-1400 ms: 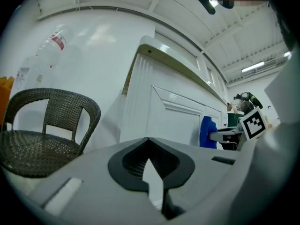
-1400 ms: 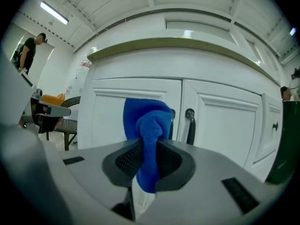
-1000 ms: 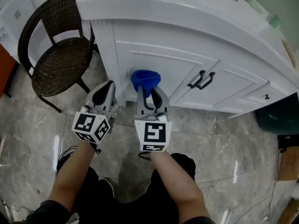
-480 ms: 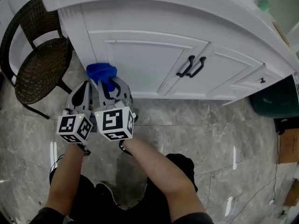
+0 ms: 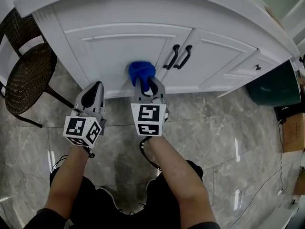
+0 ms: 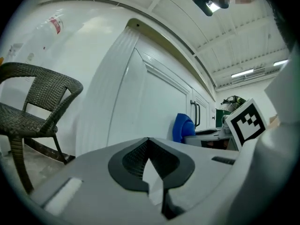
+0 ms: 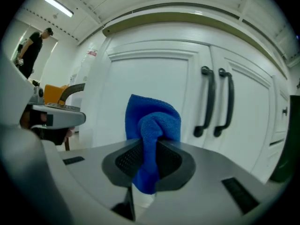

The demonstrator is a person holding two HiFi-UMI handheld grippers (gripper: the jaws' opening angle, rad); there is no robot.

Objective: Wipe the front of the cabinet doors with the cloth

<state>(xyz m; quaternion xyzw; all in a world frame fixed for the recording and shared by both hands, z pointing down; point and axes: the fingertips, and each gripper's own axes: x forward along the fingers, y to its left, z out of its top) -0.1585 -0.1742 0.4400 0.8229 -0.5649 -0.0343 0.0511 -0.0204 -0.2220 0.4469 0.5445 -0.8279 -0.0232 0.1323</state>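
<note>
Nearest me, the left gripper (image 5: 96, 88) hangs over the grey floor tiles (image 5: 214, 123), jaws together with nothing between them. The right gripper (image 5: 148, 84) beside it is clamped on the bunched blue cloth (image 5: 141, 72). The cloth sits against the lower right of the left cabinet door (image 5: 114, 51), just left of the two black handles (image 5: 179, 56), and a wicker chair (image 5: 26, 75) stands off to the left.

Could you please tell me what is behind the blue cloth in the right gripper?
The white cabinet door stands behind the cloth, beside the black handles. The door patch the cloth covers cannot be seen.
</note>
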